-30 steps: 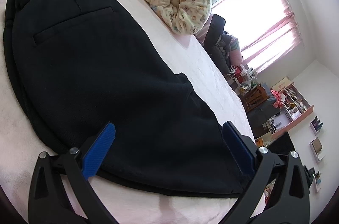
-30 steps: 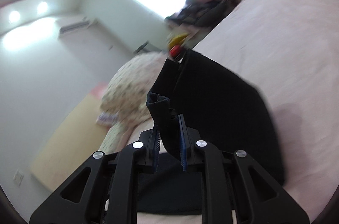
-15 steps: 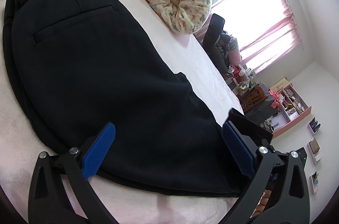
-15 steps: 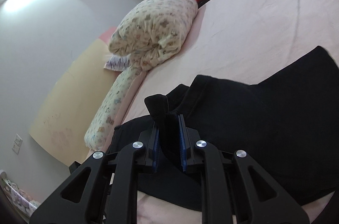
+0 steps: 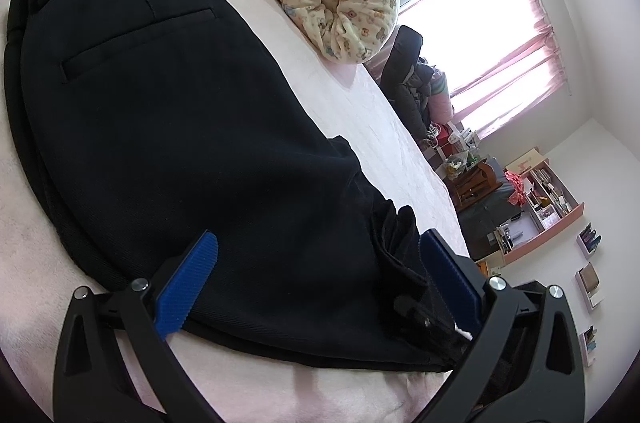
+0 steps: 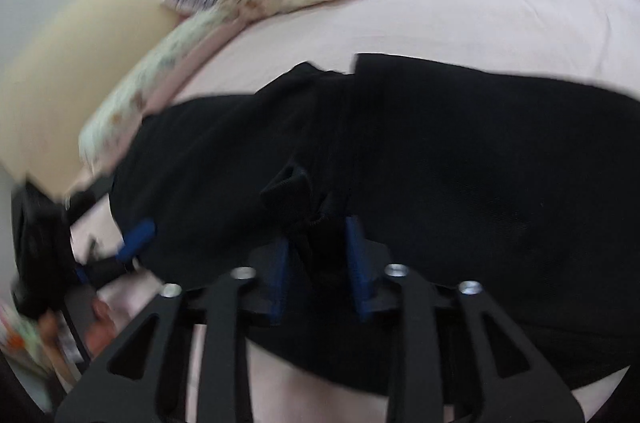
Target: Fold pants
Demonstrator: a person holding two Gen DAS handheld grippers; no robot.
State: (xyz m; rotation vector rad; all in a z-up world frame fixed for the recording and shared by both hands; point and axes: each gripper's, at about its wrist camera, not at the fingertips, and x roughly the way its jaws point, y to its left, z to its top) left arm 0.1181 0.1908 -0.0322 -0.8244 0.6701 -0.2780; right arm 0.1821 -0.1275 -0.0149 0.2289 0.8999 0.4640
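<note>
While ribbed black pants (image 5: 180, 127) are spread on pink bed (image 5: 360, 111) | left gripper (image 5: 320, 275) is held agape | bunched hem is pinched by right gripper (image 6: 318, 255)

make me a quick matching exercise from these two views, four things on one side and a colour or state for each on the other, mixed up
Things:
1. pants
2. bed sheet
3. left gripper
4. curtains

Colour or state:
A. open wide, low over the fabric
B. pink, hanging at the bright window
C. black, lying on the bed
D. pale pink, spread under the garment

Pairs: 1-C, 2-D, 3-A, 4-B
</note>
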